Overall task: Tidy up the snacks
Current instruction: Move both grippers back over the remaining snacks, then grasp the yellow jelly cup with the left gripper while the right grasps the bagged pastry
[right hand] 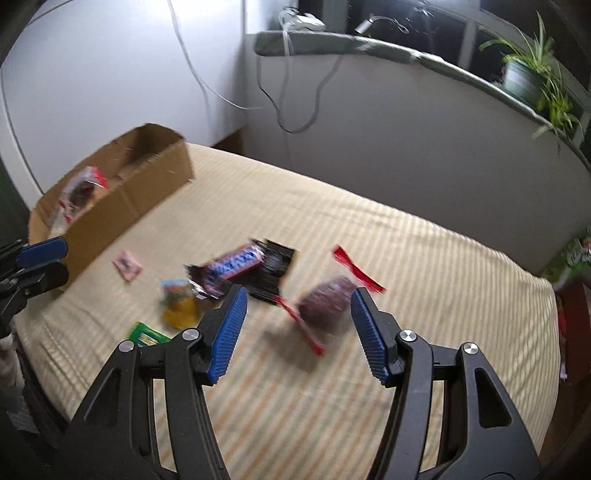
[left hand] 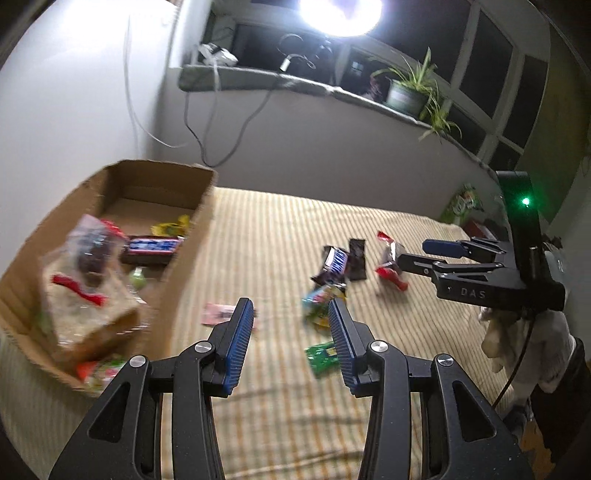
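Loose snacks lie on a striped bed cover [right hand: 369, 229]. In the right wrist view my right gripper [right hand: 298, 293] stands open above a clear packet with red ends [right hand: 325, 302], which shows between its fingertips; the pads do not press it. A Snickers bar [right hand: 232, 267] lies on a black wrapper [right hand: 273, 273] just left of it. My left gripper [left hand: 290, 302] is open and holds nothing, over a yellow packet [left hand: 319, 302], a green one [left hand: 323, 356] and a pink one [left hand: 218, 314]. The cardboard box [left hand: 192, 236] at the left holds another Snickers bar [left hand: 151, 249] and several bagged snacks.
A wall and a window sill [left hand: 295, 83] with cables and a potted plant [left hand: 406, 96] run behind the bed. A bright lamp [left hand: 340, 14] glares above. Green and red packaging [left hand: 463, 205] sits at the bed's far right corner. The frames are blurred by motion.
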Demonstrator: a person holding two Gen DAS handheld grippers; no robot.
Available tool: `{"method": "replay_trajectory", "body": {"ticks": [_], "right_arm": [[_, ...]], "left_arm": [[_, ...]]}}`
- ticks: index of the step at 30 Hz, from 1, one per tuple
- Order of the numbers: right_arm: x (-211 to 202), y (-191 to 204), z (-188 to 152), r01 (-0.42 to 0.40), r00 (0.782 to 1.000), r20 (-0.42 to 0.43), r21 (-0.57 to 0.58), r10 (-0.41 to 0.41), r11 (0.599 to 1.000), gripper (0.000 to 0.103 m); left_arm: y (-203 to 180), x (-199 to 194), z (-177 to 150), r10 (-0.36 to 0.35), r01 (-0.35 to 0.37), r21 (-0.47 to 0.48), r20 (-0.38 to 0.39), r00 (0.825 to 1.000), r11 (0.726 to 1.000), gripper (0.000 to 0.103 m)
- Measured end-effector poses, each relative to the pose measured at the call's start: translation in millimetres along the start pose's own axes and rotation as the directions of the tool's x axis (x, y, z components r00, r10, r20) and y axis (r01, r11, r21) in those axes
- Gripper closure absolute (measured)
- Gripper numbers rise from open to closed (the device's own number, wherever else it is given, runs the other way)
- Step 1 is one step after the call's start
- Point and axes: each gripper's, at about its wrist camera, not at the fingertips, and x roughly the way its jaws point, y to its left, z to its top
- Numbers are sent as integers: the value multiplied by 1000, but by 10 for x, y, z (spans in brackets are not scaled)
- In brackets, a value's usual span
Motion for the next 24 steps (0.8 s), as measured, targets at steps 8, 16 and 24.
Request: {"method": "replay_trajectory", "body": {"ticks": [8,16,24], "right_arm": [[222,-208,-85,-4,998,-62,64,8,998,42],[453,-347,8,-70,992,-87,205,89,976,38],[538,-475,58,-110,985,-94,315,147,943,31]], "left_arm": [[-235,362,-48,-19,22,41,-70,997,999,49],[-291,577,-48,-10,17,59,-118,993,998,49],[-316,720,-47,1,11,78,-148,989,997,49]]}}
